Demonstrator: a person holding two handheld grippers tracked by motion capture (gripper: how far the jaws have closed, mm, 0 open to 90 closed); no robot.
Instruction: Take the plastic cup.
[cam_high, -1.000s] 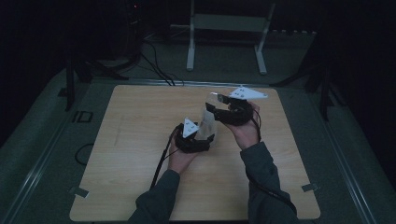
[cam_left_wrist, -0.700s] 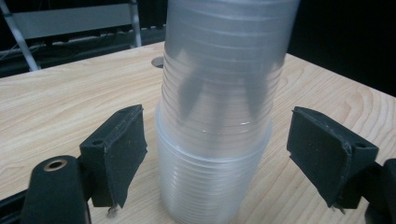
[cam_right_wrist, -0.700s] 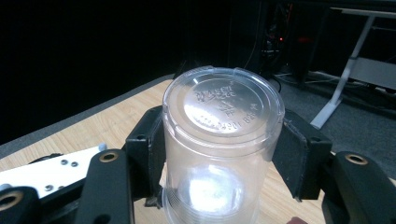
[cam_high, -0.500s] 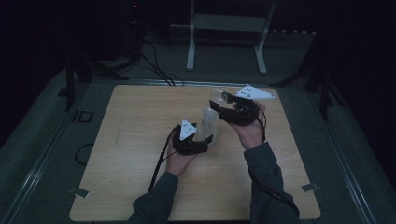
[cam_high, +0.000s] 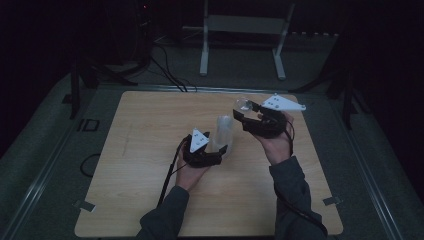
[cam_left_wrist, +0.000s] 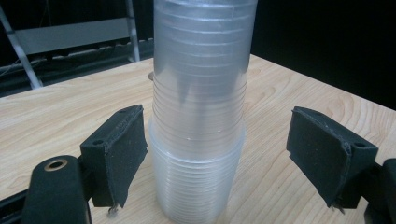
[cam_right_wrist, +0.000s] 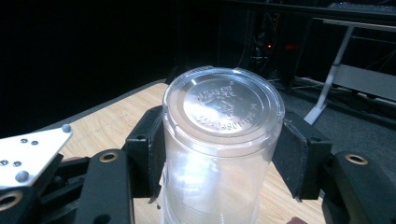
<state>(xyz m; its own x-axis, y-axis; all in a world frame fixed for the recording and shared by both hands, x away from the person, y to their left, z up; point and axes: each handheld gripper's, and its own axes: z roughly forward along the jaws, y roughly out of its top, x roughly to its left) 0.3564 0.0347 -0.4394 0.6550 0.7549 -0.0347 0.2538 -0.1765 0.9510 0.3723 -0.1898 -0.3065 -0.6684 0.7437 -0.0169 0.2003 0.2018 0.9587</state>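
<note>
One stack of clear cups (cam_left_wrist: 198, 116) stands upside down mid-worktop (cam_high: 150, 130) between the left gripper's (cam_high: 220, 150) released fingers. One single clear cup (cam_right_wrist: 223, 140), empty, is clenched aloft in the right gripper (cam_high: 245, 111).

Embossed lettering stands on the base of the clear cup (cam_right_wrist: 223, 140) clamped in my right gripper (cam_right_wrist: 223, 154); I cannot read it.
</note>
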